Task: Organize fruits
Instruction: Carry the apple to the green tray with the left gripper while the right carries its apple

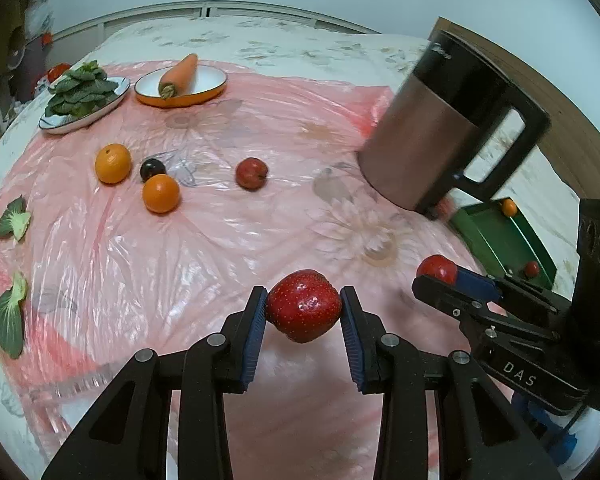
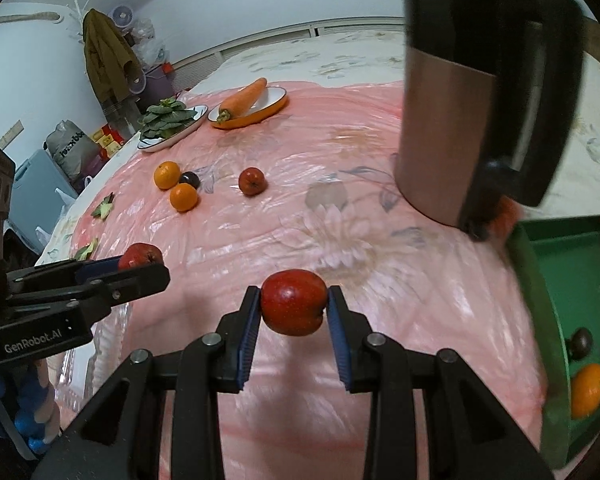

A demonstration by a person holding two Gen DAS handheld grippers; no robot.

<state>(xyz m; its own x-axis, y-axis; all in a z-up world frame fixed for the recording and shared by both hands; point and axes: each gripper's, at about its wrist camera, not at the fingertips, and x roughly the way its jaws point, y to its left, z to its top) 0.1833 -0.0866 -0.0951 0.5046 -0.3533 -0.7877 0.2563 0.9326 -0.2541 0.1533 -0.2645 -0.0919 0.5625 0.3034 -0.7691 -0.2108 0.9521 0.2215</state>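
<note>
My left claw [image 1: 303,311] is clenched on a red apple [image 1: 303,310], blue pads pressing both its sides, the fruit lifted clear of the pink plastic sheet [image 1: 228,232] that covers the bench. My right claw [image 2: 293,307] grips a second red apple [image 2: 293,306] the same way, also off the sheet. Each claw shows in the other's view, with its apple at the tip.

Landmark: the steel kettle [image 1: 432,128] with black handle, standing on the sheet.
- Green tray [image 2: 560,280]: just beside the kettle, on its handle side. It holds oranges and some dark fruit; their count is unclear at the frame edge.
- Loose red apple [image 1: 252,173]: on the sheet, well left of the kettle.
- Two oranges [image 1: 113,163] [image 1: 161,193] and a dark plum [image 1: 152,169]: clustered farther left of that apple, the plum touching or almost touching both.
- Orange-rimmed dish [image 1: 180,98] with a carrot [image 1: 179,74]: left of the kettle, farther back.
- Plate of leafy greens [image 1: 82,92]: just beyond that dish, farther from the kettle.
- Two loose green leaves [image 1: 14,218] [image 1: 10,316]: at the sheet's edge farthest from the kettle.
</note>
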